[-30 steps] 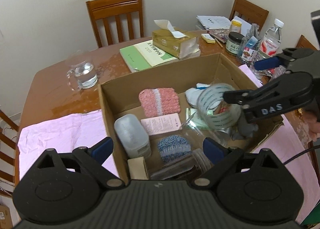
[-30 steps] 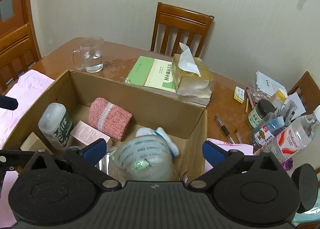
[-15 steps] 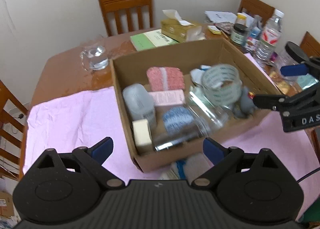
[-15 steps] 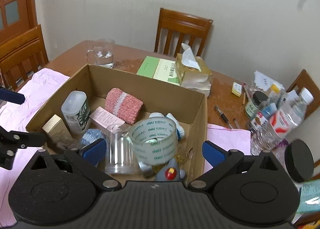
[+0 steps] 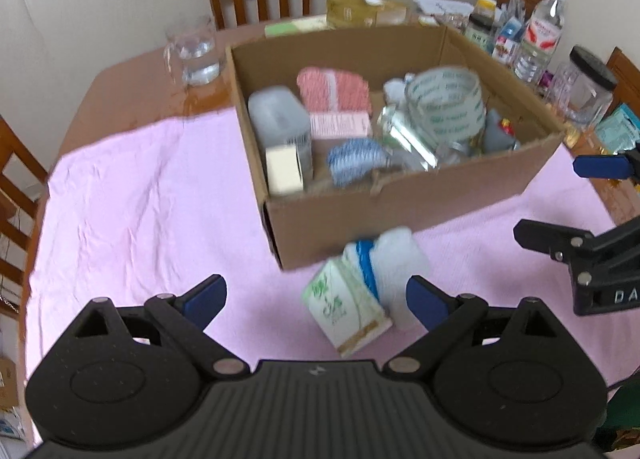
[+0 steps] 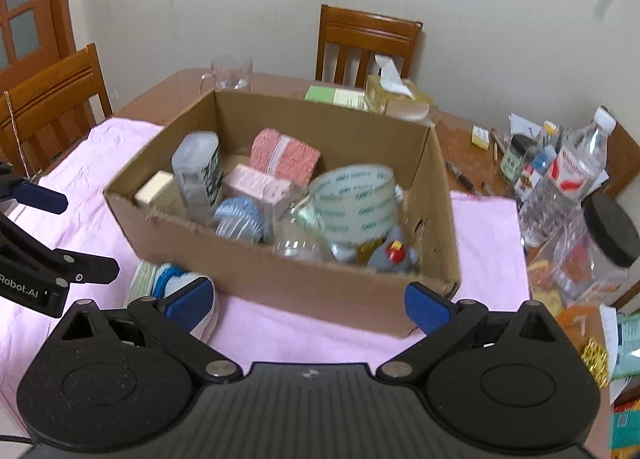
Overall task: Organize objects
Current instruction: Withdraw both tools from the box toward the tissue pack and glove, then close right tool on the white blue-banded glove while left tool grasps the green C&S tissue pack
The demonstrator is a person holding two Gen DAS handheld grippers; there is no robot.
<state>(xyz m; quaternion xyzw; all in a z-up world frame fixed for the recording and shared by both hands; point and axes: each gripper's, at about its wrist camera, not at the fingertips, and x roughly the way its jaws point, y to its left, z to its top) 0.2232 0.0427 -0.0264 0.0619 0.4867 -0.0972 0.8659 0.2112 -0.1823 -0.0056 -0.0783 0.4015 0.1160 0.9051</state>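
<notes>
The left gripper is wide open and holds nothing. Just past it a small green and white carton and a white bundle lie on the pink cloth near the table's front edge, touching the cardboard box. The right gripper is wide open too, empty, near the box's front wall
</notes>
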